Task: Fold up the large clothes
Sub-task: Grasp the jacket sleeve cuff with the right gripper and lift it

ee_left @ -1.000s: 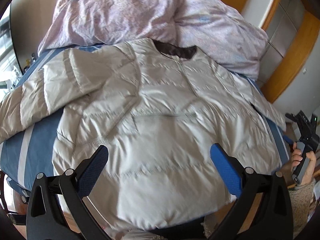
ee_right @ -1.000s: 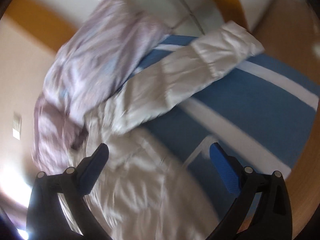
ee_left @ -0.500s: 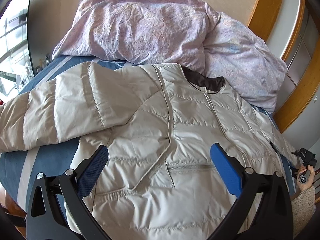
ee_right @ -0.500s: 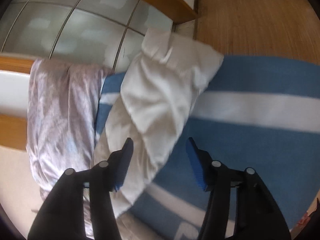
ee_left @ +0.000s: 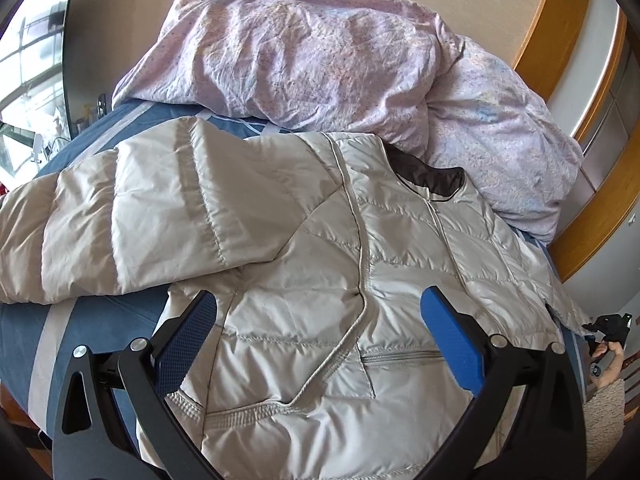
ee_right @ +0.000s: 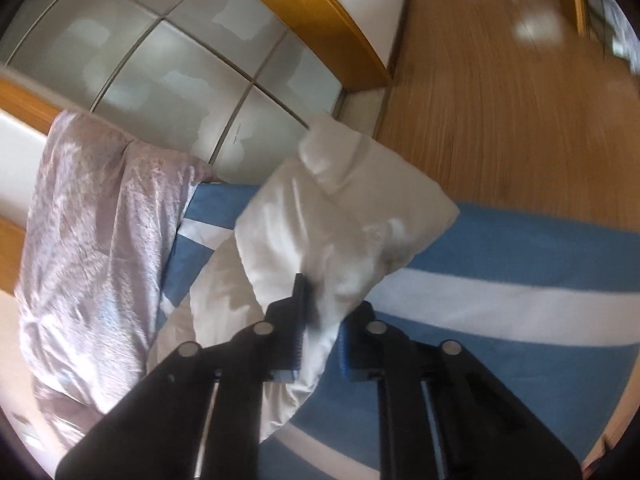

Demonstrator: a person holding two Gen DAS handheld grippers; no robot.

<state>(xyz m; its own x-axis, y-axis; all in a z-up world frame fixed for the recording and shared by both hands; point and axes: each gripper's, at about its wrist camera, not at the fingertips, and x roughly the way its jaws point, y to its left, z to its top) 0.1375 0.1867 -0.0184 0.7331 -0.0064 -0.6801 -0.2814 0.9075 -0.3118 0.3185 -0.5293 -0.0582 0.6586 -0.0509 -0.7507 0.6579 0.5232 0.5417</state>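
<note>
The right gripper (ee_right: 320, 320) is clamped on the sleeve (ee_right: 340, 224) of the pale quilted jacket (ee_left: 340, 280), which lies face up on the blue striped bed cover (ee_right: 520, 264) with its dark collar (ee_left: 432, 176) toward the pink duvet (ee_left: 320, 60), while the left gripper (ee_left: 320, 340) hovers wide over its front, holding nothing.

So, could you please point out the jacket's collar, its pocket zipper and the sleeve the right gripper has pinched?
jacket collar (ee_left: 434, 176), left wrist view, on the dark lining.
pocket zipper (ee_left: 400, 357), left wrist view, mid-zipper.
jacket sleeve (ee_right: 340, 220), right wrist view, bunched fabric above the pads.
</note>
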